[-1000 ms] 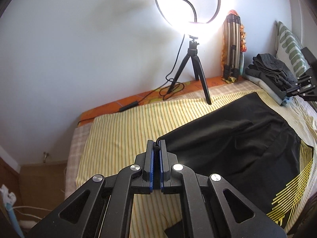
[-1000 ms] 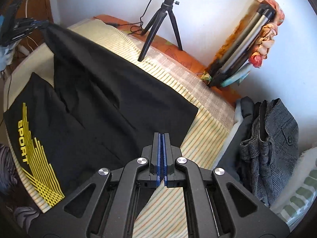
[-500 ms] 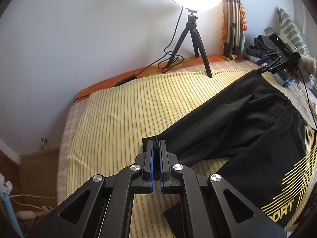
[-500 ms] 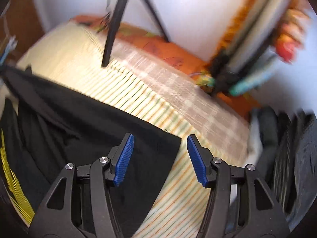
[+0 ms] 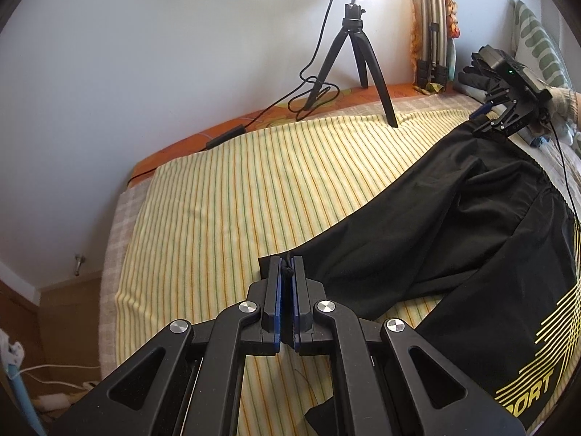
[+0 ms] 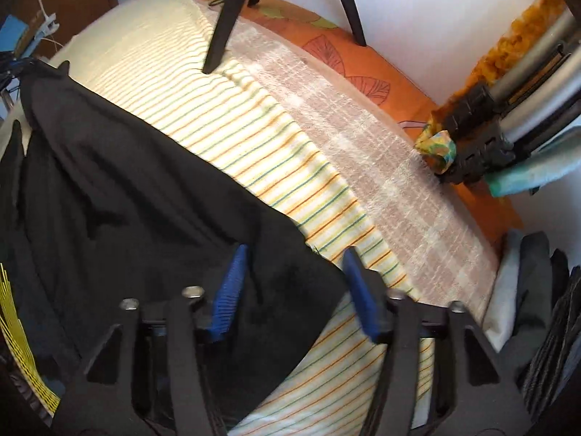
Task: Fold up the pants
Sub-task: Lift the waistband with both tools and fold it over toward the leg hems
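Black sport pants (image 5: 428, 225) with yellow print lie across the striped bed sheet (image 5: 225, 196). My left gripper (image 5: 286, 272) is shut on the hem end of one pant leg, low over the sheet. My right gripper (image 6: 294, 265) is open, its blue pads (image 6: 228, 287) straddling the waist corner of the pants (image 6: 145, 218), which lies loose on the sheet. The right gripper also shows in the left wrist view (image 5: 497, 116) at the far end of the pants.
A ring light on a black tripod (image 5: 357, 58) stands on the bed near the wall. A folded tripod bundle (image 6: 508, 116) leans at the wall. Folded dark clothes (image 6: 544, 309) are stacked at the right. A cable (image 5: 254, 120) runs along the orange mattress edge.
My right gripper opened and let go of the waist corner, then dropped closer to the bed. My left gripper lowered the pant leg end onto the sheet, still shut.
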### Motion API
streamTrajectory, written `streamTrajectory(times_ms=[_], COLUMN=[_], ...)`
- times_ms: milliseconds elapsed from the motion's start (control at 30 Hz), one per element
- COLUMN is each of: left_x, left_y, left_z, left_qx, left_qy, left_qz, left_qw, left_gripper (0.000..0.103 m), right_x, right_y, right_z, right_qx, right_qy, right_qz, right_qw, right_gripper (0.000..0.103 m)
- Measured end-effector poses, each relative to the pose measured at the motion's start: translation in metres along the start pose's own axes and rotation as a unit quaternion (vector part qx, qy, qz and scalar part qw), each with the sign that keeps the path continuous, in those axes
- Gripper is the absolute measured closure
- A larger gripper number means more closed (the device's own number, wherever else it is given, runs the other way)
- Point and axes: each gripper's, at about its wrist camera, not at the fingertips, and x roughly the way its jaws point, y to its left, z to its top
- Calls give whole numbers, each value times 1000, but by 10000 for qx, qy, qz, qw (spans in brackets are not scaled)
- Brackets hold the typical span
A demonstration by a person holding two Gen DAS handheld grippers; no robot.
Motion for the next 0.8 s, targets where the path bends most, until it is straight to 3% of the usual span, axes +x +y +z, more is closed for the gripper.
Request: streamTrajectory(times_ms=[33, 167, 433, 800], left_x=[0, -4, -41, -89], left_y=[0, -1, -2, -19], left_z=[0, 2, 4, -36], left_qx=[0, -14, -1, -85], left_qy=[-12, -80, -394, -663], left_qz=[2, 40, 135, -4], left_qw=[10000, 10000, 9991, 9978], left_gripper=[100, 100, 100, 100], right_x=[-2, -11, -96, -177], right_y=[4, 25, 30, 97], right_z=[-1, -8, -38, -99], right_qx=[-37, -105, 681, 677], right_qy=[-20, -107, -1101, -1656], right_qz=[7, -398, -815, -1117], right_qw=[10000, 9991, 9882, 9775], right_gripper=[79, 85, 86, 89])
